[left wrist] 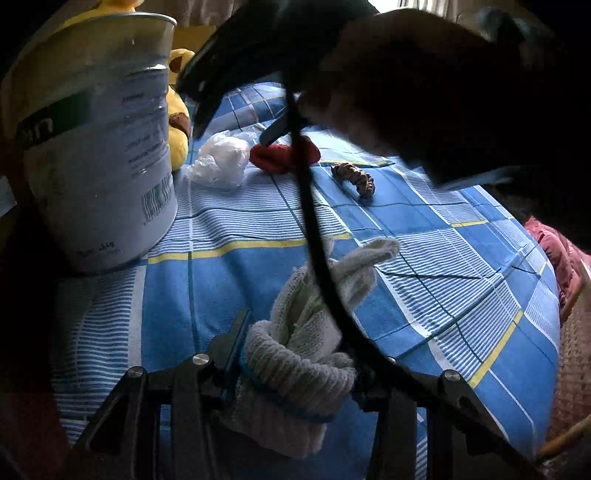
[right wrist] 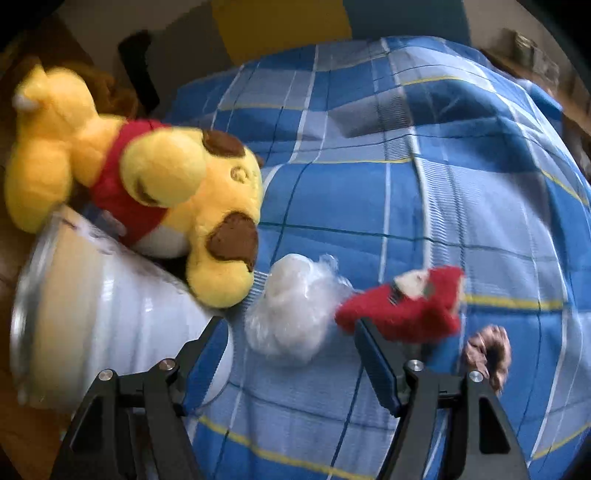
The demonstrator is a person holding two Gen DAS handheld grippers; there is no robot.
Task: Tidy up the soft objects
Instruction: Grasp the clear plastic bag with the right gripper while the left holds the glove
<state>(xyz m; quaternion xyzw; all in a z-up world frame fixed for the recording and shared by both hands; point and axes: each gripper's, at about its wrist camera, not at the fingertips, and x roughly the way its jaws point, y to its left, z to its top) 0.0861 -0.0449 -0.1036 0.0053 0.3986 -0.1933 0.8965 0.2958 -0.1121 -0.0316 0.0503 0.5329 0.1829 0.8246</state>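
Left wrist: left gripper [left wrist: 295, 354] clamps grey glove [left wrist: 306, 332]; right gripper [right wrist: 291, 354] spread.

place: home bedroom | evidence: blue checked bedsheet [right wrist: 424, 206], yellow plush bear [right wrist: 177, 192], curtains behind [left wrist: 199, 13]

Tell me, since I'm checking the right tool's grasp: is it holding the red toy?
No, the right tool is open with nothing between its fingers, and the red toy lies on the bedsheet.

right gripper [right wrist: 291, 354]: black frame | 4 silver screws | blue ribbed pads [right wrist: 376, 363]
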